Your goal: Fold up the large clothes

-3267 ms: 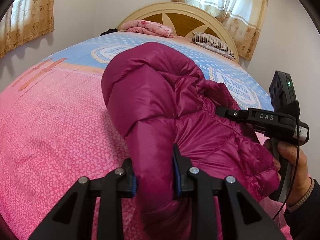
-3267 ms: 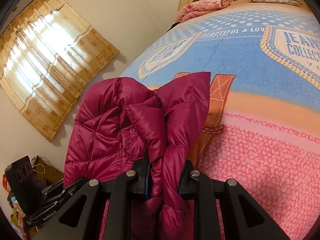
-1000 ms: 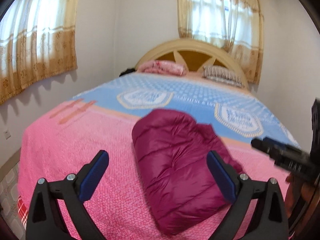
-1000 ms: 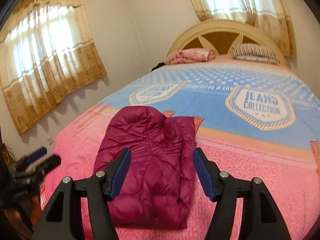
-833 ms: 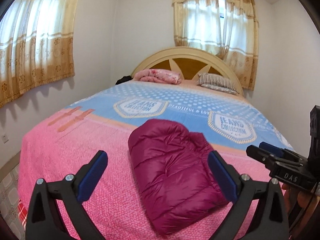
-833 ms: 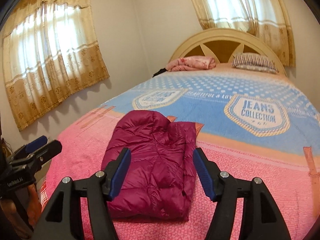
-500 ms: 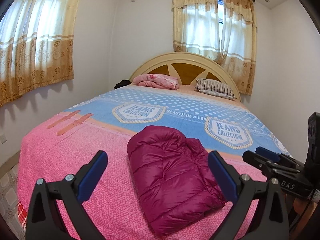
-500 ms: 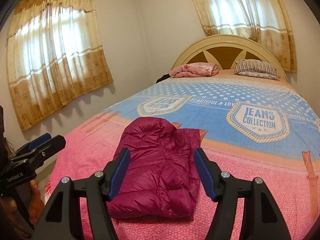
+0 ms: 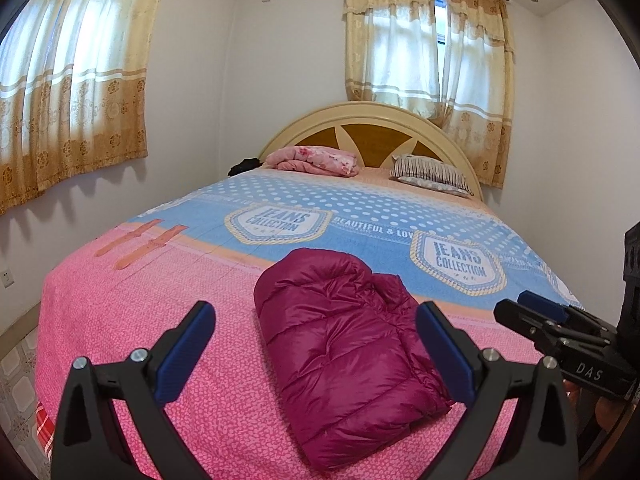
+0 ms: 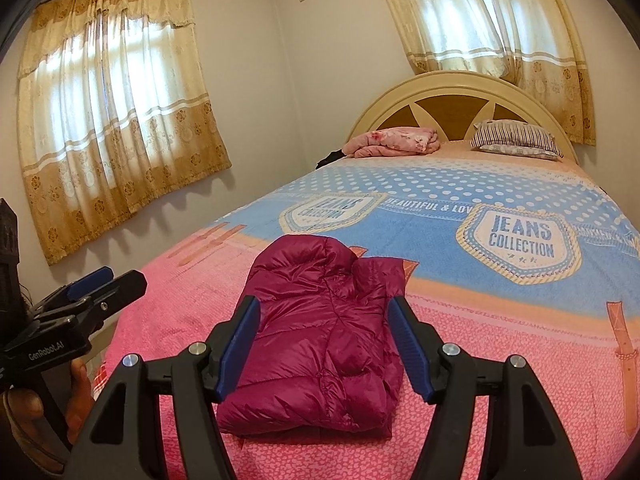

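Observation:
A magenta puffer jacket (image 9: 344, 344) lies folded into a compact bundle on the pink near end of the bed (image 9: 132, 312); it also shows in the right wrist view (image 10: 324, 336). My left gripper (image 9: 314, 324) is open and empty, held back above the bed's foot, apart from the jacket. My right gripper (image 10: 322, 320) is open and empty, also held back from the jacket. Each gripper shows at the edge of the other's view: the right one (image 9: 552, 320) and the left one (image 10: 104, 280).
The bed has a pink and blue "Jeans Collection" cover (image 10: 520, 236). A folded pink blanket (image 9: 316, 160) and a striped pillow (image 9: 430, 176) lie by the headboard (image 9: 376, 120). Curtained windows (image 9: 68, 68) are on the walls. Tiled floor (image 9: 16, 368) lies left of the bed.
Both grippers let go of the jacket and opened wide. They pulled back and rose away from the bed; the folded jacket stays where it was laid.

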Action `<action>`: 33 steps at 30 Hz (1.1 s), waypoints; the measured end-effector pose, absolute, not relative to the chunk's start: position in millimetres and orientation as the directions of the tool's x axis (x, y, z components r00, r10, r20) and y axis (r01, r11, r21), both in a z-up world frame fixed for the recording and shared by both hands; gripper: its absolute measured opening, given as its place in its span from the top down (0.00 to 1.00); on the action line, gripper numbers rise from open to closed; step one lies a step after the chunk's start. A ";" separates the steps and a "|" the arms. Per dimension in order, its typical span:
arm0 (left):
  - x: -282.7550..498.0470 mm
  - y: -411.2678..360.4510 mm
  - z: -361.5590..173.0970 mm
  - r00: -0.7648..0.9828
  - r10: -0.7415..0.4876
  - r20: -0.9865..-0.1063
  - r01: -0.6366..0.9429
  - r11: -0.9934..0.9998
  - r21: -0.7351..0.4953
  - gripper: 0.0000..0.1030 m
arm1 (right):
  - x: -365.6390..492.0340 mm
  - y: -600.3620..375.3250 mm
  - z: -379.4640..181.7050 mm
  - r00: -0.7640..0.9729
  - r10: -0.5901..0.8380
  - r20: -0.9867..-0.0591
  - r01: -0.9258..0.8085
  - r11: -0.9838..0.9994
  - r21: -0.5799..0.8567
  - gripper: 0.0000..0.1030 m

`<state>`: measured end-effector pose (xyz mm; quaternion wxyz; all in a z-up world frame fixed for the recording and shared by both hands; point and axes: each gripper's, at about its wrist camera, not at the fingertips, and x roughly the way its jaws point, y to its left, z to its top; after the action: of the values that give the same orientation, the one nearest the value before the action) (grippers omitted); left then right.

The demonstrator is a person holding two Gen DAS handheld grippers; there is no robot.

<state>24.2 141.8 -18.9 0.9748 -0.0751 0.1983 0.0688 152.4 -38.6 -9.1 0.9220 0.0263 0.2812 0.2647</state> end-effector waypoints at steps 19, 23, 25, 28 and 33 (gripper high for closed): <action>28.5 145.5 -19.3 0.907 0.101 -0.409 -0.161 0.980 -0.116 0.00 | 151.7 -36.3 -6.7 0.698 0.514 -0.498 -0.482 0.852 0.205 0.35; 28.5 144.6 -18.6 0.907 0.108 -0.408 -0.163 0.981 -0.103 0.00 | 150.3 -36.6 -7.2 0.693 0.522 -0.497 -0.489 0.847 0.207 0.35; 29.0 143.8 -18.7 0.906 0.115 -0.407 -0.166 0.982 -0.092 0.00 | 149.8 -36.1 -6.4 0.692 0.524 -0.497 -0.495 0.845 0.202 0.35; 29.2 142.8 -18.9 0.906 0.100 -0.411 -0.149 0.985 -0.088 0.00 | 148.5 -37.5 -6.1 0.691 0.529 -0.492 -0.498 0.843 0.206 0.35; 28.8 144.7 -17.6 0.904 0.118 -0.411 -0.168 0.982 -0.087 0.00 | 144.8 -38.7 -6.1 0.688 0.537 -0.487 -0.506 0.837 0.208 0.35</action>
<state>28.8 144.7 -17.6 0.9738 -0.0604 0.2067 0.0735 144.8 -38.7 -6.1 0.9184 0.0284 0.2740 0.2841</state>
